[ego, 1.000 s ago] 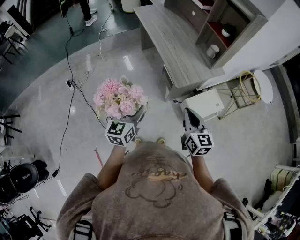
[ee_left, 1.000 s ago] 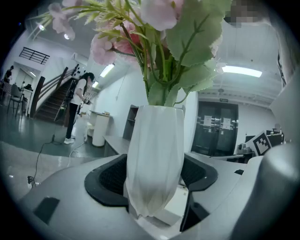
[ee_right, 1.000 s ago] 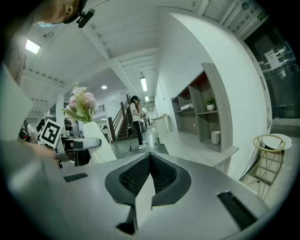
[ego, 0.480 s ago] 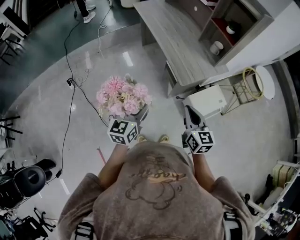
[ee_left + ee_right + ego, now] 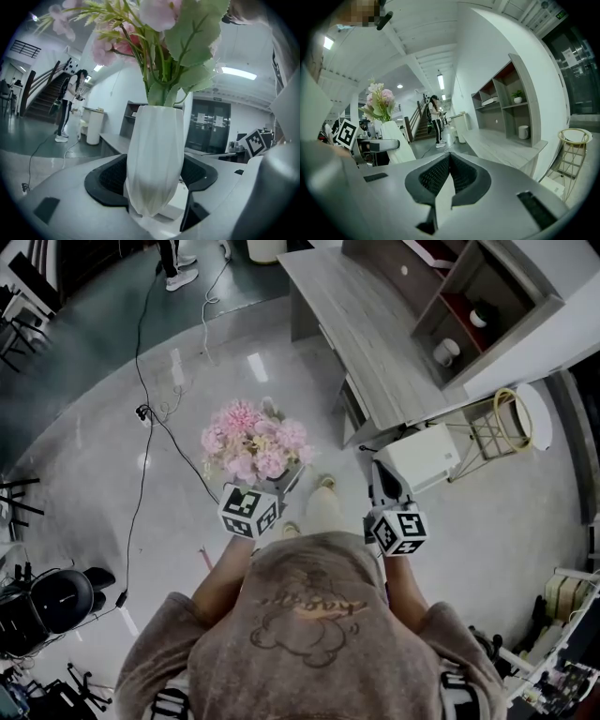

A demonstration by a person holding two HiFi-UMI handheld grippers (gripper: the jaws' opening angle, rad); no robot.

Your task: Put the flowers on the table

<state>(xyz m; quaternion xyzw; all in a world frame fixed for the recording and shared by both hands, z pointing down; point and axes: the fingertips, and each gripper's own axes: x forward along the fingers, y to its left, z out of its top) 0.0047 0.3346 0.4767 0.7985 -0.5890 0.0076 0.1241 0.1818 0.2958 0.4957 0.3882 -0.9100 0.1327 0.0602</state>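
In left claw [image 5: 153, 180], flowers [image 5: 253, 439] nearer table [image 5: 375, 334]

A long wood-grain table [image 5: 497, 145] is lying ahead of the right jaws, slightly to their right. An open shelf [image 5: 506, 108] is rising beyond it against a white wall [image 5: 478, 61], carrying a cup [image 5: 523, 131] and a small plant [image 5: 517, 95]. Further right of those jaws, a yellow-rimmed wire stand [image 5: 574, 150] is standing. Straight ahead of them, stairs [image 5: 419, 124] are climbing and a ceiling strip light [image 5: 440, 80] is glowing above. Ahead of the left jaws, to their left, a white bin [image 5: 93, 126] is standing; to their right, dark glass doors [image 5: 208, 129] are showing. The glossy grey floor [image 5: 103, 427] is reflecting lights, and a black cable [image 5: 150, 362] is trailing across it.
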